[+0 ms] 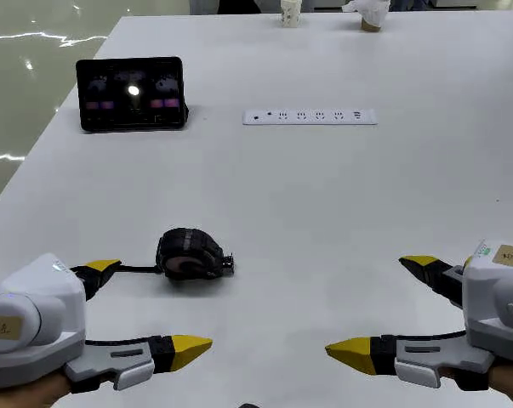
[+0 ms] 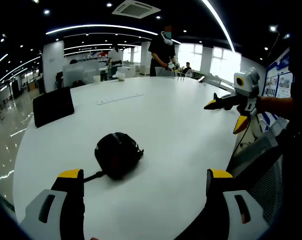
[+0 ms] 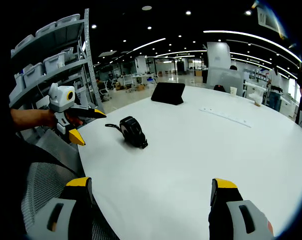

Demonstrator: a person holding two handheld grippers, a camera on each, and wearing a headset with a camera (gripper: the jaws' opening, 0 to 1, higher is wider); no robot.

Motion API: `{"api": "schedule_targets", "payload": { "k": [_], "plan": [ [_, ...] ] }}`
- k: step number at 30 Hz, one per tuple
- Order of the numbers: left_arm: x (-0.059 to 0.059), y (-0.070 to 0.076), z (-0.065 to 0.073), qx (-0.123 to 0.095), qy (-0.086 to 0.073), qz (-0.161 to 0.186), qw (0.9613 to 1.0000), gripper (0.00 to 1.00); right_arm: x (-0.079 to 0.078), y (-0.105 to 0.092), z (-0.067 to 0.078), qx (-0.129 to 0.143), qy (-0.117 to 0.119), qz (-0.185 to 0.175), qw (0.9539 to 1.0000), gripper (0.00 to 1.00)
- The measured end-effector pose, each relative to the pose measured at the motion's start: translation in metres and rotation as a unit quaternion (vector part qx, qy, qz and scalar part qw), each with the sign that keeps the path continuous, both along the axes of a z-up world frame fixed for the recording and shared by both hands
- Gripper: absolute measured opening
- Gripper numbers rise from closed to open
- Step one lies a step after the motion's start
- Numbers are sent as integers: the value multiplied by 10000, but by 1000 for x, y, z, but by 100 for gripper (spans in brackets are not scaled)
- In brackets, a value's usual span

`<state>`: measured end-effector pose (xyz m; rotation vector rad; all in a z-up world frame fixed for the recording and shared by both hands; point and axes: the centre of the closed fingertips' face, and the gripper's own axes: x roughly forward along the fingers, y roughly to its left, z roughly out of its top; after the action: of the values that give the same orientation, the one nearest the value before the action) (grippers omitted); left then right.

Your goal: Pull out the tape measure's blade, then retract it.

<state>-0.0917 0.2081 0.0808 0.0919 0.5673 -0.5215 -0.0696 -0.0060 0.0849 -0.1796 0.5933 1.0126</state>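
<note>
Head view shows the white table [image 1: 341, 195] and, over its near edge, the left gripper [image 1: 154, 303] and right gripper [image 1: 367, 303], both with jaws wide apart, holding nothing. Seemingly nothing is begun: pulling out and retracting are both left to do. The tape measure [image 1: 189, 254] lies near left, just beyond the left jaws, its strap [image 1: 137, 269] by their far tip, well apart from the right jaws

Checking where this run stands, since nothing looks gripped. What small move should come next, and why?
Probably ease the left hand-held gripper forward to straddle the tape measure. It lies on the table just ahead of that gripper's open jaws, blade not pulled out, and the right hand-held gripper is open too, farther off.
</note>
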Motion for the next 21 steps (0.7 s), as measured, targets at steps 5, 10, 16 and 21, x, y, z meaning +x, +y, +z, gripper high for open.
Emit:
{"api": "schedule_targets", "payload": {
  "k": [5, 10, 16, 21],
  "plan": [
    [0, 0, -3, 32, 31, -29, 10000, 99, -2, 0, -4, -70, 37, 78, 9999, 98],
    [0, 0, -4, 39, 38, -32, 10000, 99, -2, 1, -5, -106, 36, 135, 9998, 97],
    [2, 2, -4, 56, 30, -40, 10000, 99, 0, 3, -7, -144, 35, 219, 9996, 96],
    [3, 3, -4, 105, 36, -102, 9999, 99, 1, 5, -8, -217, 2, 348, 9992, 95]
  ]
}}
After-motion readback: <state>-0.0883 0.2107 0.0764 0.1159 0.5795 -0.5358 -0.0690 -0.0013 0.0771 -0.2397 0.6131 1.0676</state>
